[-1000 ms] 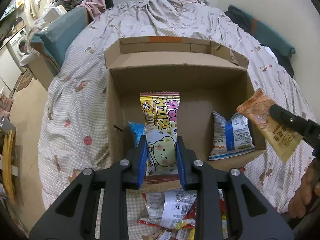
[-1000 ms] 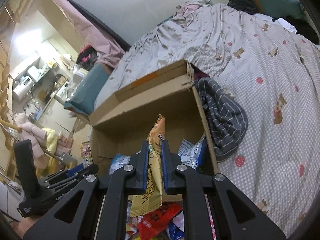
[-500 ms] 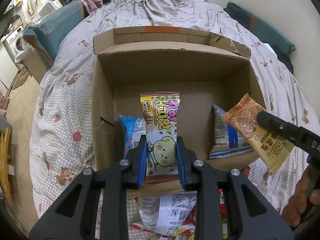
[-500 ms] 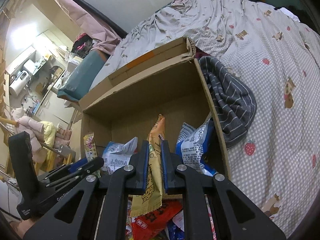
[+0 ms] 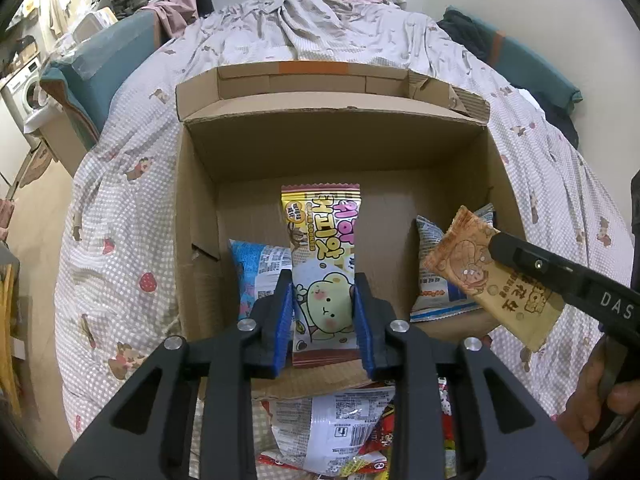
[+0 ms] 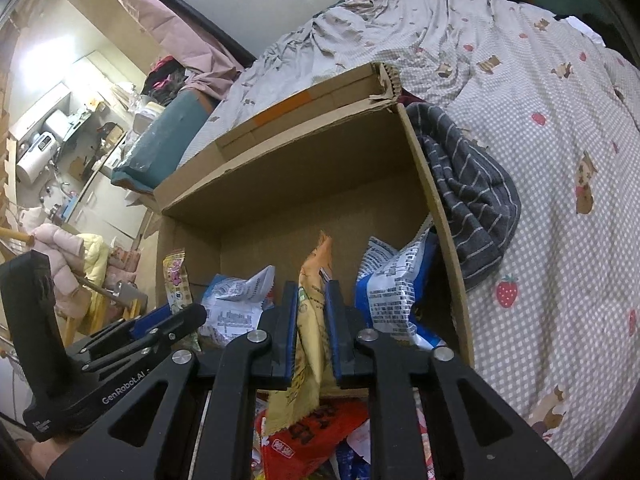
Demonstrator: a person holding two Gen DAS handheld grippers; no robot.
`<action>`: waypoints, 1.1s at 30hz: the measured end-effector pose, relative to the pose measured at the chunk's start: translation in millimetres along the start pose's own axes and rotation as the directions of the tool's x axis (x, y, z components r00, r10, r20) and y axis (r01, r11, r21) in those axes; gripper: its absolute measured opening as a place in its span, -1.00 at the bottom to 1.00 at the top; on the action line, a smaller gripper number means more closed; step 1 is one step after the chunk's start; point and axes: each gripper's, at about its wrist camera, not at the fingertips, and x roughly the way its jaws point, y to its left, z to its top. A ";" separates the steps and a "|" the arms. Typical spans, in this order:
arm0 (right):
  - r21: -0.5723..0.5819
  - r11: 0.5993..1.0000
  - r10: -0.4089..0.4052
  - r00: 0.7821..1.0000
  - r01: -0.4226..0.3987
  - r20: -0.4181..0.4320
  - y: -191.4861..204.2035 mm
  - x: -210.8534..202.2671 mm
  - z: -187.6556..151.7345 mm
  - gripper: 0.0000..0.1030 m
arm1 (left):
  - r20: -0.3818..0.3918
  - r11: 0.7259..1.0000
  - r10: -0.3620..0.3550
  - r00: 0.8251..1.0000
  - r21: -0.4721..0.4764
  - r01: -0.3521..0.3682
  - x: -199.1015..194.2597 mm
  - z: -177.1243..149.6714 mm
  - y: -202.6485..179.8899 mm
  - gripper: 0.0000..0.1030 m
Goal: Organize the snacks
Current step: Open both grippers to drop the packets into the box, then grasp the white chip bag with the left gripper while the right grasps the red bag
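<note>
Holding a yellow cookie packet [image 5: 322,264] in the left gripper [image 5: 323,322] and an orange packet [image 6: 314,312], its fingers just loosening, in the right gripper [image 6: 312,332] above the cardboard box [image 5: 332,148], with two packets inside and more piled outside

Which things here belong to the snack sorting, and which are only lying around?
Belongs to the job:
- cardboard box
- yellow bear snack in left gripper
- orange snack in right gripper
- blue-white packets in the box
- snack pile

Lying about:
- striped cloth
- teal cushion
- bedspread
</note>
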 end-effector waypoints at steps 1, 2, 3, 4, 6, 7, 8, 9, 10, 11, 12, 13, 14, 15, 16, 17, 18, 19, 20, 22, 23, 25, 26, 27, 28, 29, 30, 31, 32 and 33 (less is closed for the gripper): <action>0.003 1.000 0.007 1.000 -0.007 0.001 0.1 0.0 0.2 -0.67 | -0.002 1.000 -0.002 1.000 0.001 0.002 -0.2 -0.1 -0.4 -0.38; 0.007 1.000 0.009 1.000 -0.009 -0.001 0.2 0.3 0.6 -0.67 | -0.004 1.000 -0.010 1.000 -0.001 0.010 -0.6 -0.2 0.1 -0.19; 0.013 1.000 0.012 1.000 -0.012 -0.003 -0.1 0.3 0.7 -0.66 | -0.004 1.000 -0.020 1.000 -0.007 0.020 -1.6 -0.1 1.1 -0.05; 0.016 1.000 0.015 1.000 -0.015 -0.004 -0.4 0.1 1.4 -0.62 | 0.002 1.000 -0.025 1.000 -0.015 0.025 -3.0 0.3 2.2 0.22; 0.019 1.000 0.018 1.000 -0.018 0.001 -0.5 -1.7 3.0 -0.30 | 0.022 0.999 -0.032 0.999 -0.031 0.033 -7.9 0.8 4.2 0.52; 0.024 0.999 0.029 1.000 -0.029 0.008 -0.7 -3.5 3.7 0.12 | 0.029 0.999 -0.034 0.999 -0.034 0.035 -9.7 0.9 4.5 0.58; 0.029 0.999 0.038 0.999 -0.038 0.022 -1.0 -5.7 4.0 0.32 | 0.035 0.999 -0.033 0.999 -0.035 0.034 -11.6 1.3 4.6 0.58; 0.031 0.999 0.040 0.998 -0.041 0.042 -1.1 -8.8 3.7 0.50 | 0.039 0.999 -0.029 0.999 -0.035 0.030 -13.0 1.5 4.8 0.58; 0.025 0.999 0.034 0.998 -0.035 0.052 -0.2 -11.1 4.7 0.50 | 0.042 0.999 -0.025 0.999 -0.035 0.026 -13.9 2.0 5.1 0.58; 0.021 0.999 0.034 0.998 -0.035 0.050 -0.2 -12.1 4.7 0.51 | 0.044 0.999 -0.021 0.999 -0.036 0.023 -14.7 2.2 5.5 0.58; 0.020 0.999 0.037 0.998 -0.038 0.047 0.0 -12.2 5.5 0.50 | 0.047 0.999 -0.017 0.999 -0.036 0.018 -15.4 2.1 5.9 0.58; 0.022 0.999 0.039 0.998 -0.040 0.048 -0.4 -12.9 6.0 0.50 | 0.048 0.999 -0.013 0.999 -0.035 0.015 -16.0 2.0 6.1 0.58; 0.024 0.999 0.039 0.998 -0.040 0.049 -1.4 -13.9 5.6 0.51 | 0.049 0.999 -0.010 0.999 -0.034 0.012 -16.5 1.9 6.5 0.58; 0.025 0.999 0.037 0.998 -0.038 0.049 -2.0 -14.4 5.7 0.51 | 0.052 0.999 -0.006 0.999 -0.034 0.008 -17.5 1.5 7.1 0.58; 0.026 0.999 0.035 0.998 -0.036 0.048 -2.6 -15.1 6.0 0.50 | 0.054 0.999 -0.003 0.999 -0.036 0.005 -18.1 1.2 8.1 0.58; 0.031 0.999 0.035 0.998 -0.036 0.049 -3.0 -16.1 6.0 0.50 | 0.058 0.999 0.002 0.998 -0.038 0.000 -19.5 0.7 9.4 0.58; 0.035 0.999 0.037 0.998 -0.039 0.050 -3.3 -16.9 6.3 0.50 | 0.062 0.999 0.005 0.998 -0.041 -0.002 -21.0 -0.3 10.8 0.58; 0.037 0.998 0.039 0.998 -0.041 0.051 -3.3 -18.3 6.4 0.51 | 0.065 0.999 0.006 0.998 -0.044 -0.004 -22.4 -0.4 12.1 0.58; 0.037 0.999 0.037 0.998 -0.039 0.051 -3.4 -19.3 7.3 0.51 | 0.069 0.999 0.005 0.998 -0.049 -0.002 -25.0 -0.9 13.9 0.58; 0.040 0.998 0.039 0.998 -0.041 0.057 -3.3 -24.0 6.3 0.50 | 0.081 0.998 0.007 0.997 -0.058 -0.002 -30.8 -1.4 17.2 0.58; 0.044 0.998 0.045 0.997 -0.048 0.057 -2.8 -27.0 5.4 0.50 | 0.095 0.998 0.026 0.995 -0.064 -0.020 -35.6 -2.1 19.7 0.58; 0.043 0.997 0.054 0.997 -0.057 0.064 -0.6 -33.2 3.3 0.54 | 0.139 0.994 0.087 0.986 -0.084 -0.076 -49.5 -3.1 24.3 0.58; 0.036 0.998 0.051 0.996 -0.054 0.067 0.7 -36.9 1.7 0.56 | 0.148 0.994 0.087 0.985 -0.083 -0.075 -53.5 -2.8 25.5 0.58; 0.028 0.998 0.050 0.996 -0.052 0.073 2.3 -41.2 0.1 0.62 | 0.152 0.995 0.075 0.985 -0.080 -0.063 -57.9 -2.4 26.6 0.58; 0.020 0.999 0.049 0.996 -0.050 0.079 4.3 -46.5 -2.7 0.72 | 0.155 0.996 0.065 0.986 -0.078 -0.054 -61.0 -2.9 27.6 0.58; 0.018 0.999 0.048 0.996 -0.050 0.080 5.4 -49.2 -4.3 0.76 | 0.161 0.996 0.062 0.985 -0.075 -0.051 -64.9 -4.1 28.6 0.58; 0.017 0.999 0.048 0.995 -0.050 0.084 7.0 -53.2 -6.6 0.81 | 0.174 0.996 0.071 0.982 -0.072 -0.059 -70.0 -6.7 29.2 0.58; 0.014 0.999 0.049 0.995 -0.051 0.088 8.1 -57.4 -9.3 0.85 | 0.184 0.996 0.074 0.980 -0.067 -0.063 -73.9 -8.4 29.1 0.58; 0.011 0.999 0.047 0.995 -0.048 0.088 9.3 -60.4 -11.1 0.86 | 0.189 0.996 0.073 0.979 -0.060 -0.063 -77.3 -10.4 29.0 0.58; 0.007 0.999 0.043 0.995 -0.044 0.089 10.4 -63.1 -13.3 0.87 | 0.190 0.997 0.067 0.980 -0.054 -0.057 -80.5 -13.3 28.9 0.58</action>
